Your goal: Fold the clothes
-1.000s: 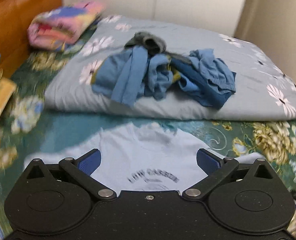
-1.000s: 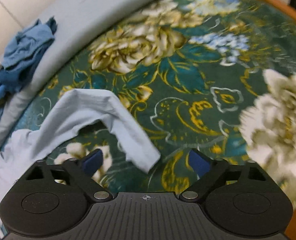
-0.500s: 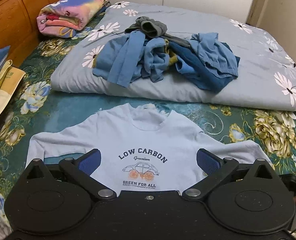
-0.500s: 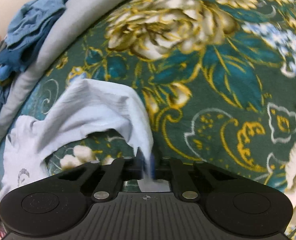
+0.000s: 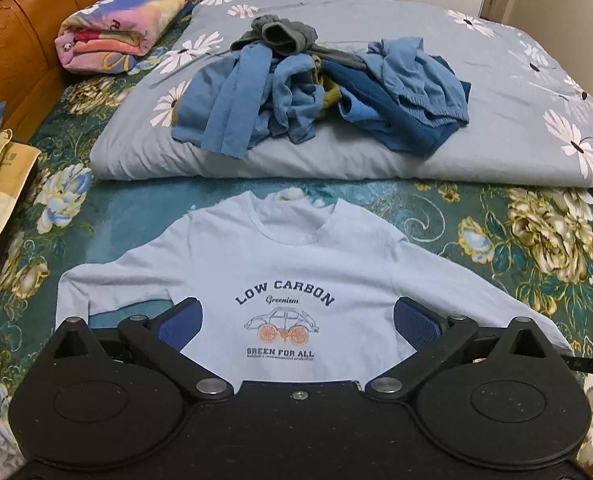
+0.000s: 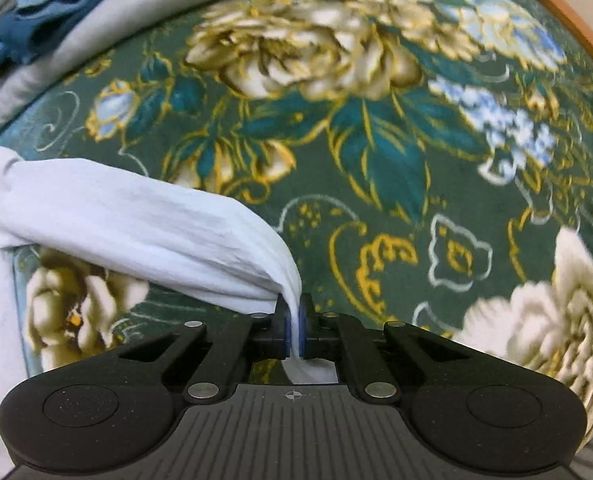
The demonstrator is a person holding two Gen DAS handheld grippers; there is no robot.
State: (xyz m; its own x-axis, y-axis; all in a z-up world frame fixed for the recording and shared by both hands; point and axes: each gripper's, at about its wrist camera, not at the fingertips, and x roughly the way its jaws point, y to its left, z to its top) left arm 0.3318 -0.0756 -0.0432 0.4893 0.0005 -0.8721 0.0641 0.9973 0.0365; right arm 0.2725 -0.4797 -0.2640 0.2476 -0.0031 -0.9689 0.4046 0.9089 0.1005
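A pale blue long-sleeved shirt printed "LOW CARBON" lies face up and flat on the green floral bedspread, collar away from me. My left gripper is open and empty, hovering above the shirt's chest print. My right gripper is shut on the cuff end of the shirt's sleeve, which stretches away to the left, pulled taut and lifted off the bedspread.
A pile of unfolded blue and grey clothes sits on a folded grey daisy quilt behind the shirt. A folded pink blanket lies by the wooden headboard. Bags and pillows line the left edge.
My right gripper closed on the sleeve's end and pulled it out straight. My left gripper drew back and rose, bringing the whole shirt into view.
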